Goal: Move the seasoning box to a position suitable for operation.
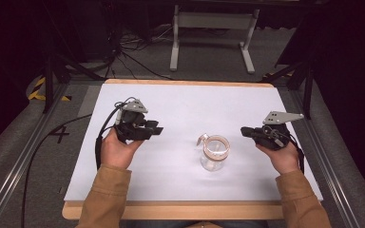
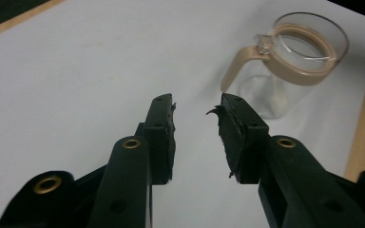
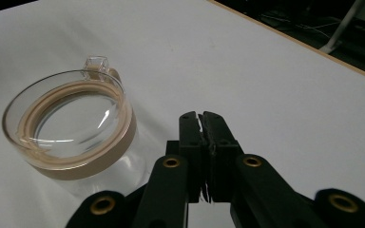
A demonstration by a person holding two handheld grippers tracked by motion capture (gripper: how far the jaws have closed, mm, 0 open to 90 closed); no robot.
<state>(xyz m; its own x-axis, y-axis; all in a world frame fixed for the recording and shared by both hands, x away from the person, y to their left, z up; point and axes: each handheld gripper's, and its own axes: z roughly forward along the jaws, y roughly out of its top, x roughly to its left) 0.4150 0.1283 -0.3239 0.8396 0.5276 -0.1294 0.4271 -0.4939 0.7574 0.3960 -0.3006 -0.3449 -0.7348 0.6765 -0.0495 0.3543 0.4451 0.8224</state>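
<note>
A clear glass jug [image 1: 215, 153] with a tan collar and tan handle stands upright on the white table top [image 1: 185, 109], right of centre. The jug [image 2: 292, 61] appears ahead and to the right of my left gripper [image 2: 197, 111], whose jaws stand open with nothing between them. In the high view my left gripper [image 1: 156, 129] is held well to the left of the jug. My right gripper [image 1: 245, 130] sits just right of the jug, pointing at it. Its jaws [image 3: 201, 118] are pressed together and hold nothing, with the jug [image 3: 71, 133] close on their left.
The white sheet lies on a wooden table whose edge [image 1: 171, 210] shows at the front. Metal rails [image 1: 24, 156] run along both sides. A white frame stand [image 1: 214, 33] and cables lie on the floor beyond the table.
</note>
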